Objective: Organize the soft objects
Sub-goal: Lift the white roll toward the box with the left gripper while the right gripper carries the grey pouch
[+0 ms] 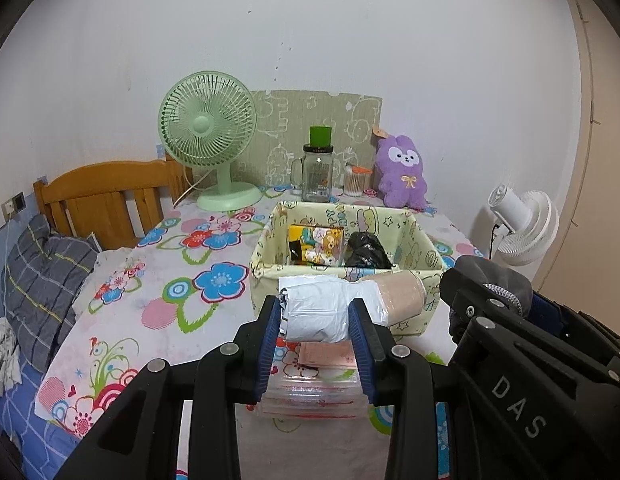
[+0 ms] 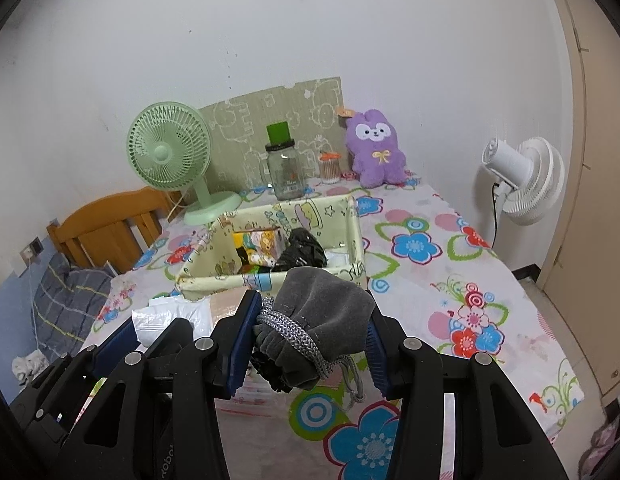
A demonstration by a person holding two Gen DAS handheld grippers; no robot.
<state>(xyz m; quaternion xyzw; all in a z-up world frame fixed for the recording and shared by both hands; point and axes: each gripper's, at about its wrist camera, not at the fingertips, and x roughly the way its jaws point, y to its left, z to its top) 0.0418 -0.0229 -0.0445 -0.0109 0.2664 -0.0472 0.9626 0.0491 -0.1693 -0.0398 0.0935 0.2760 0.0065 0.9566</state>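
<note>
My left gripper [image 1: 316, 312] is shut on a white plastic-wrapped roll [image 1: 322, 310] with a beige end, held in front of the yellow fabric basket [image 1: 265, 268]. My right gripper [image 2: 312, 320] is shut on a grey drawstring pouch [image 2: 322, 312], held just before the same basket [image 2: 213, 278]. The basket holds a cartoon-print box [image 1: 316, 242] and a black bag [image 1: 366, 250]. The right gripper with the pouch also shows at the right of the left wrist view [image 1: 494, 292]. The white roll shows at the left of the right wrist view [image 2: 173, 316].
A floral cloth [image 1: 197, 264] covers the table. A green fan [image 1: 207, 132], a glass jar [image 1: 318, 174], a swab jar [image 1: 356, 180] and a purple plush [image 1: 402, 170] stand at the back. A clear box [image 1: 314, 384] lies below the left gripper. A white fan [image 2: 526, 176] stands right; a bed [image 1: 41, 272] lies left.
</note>
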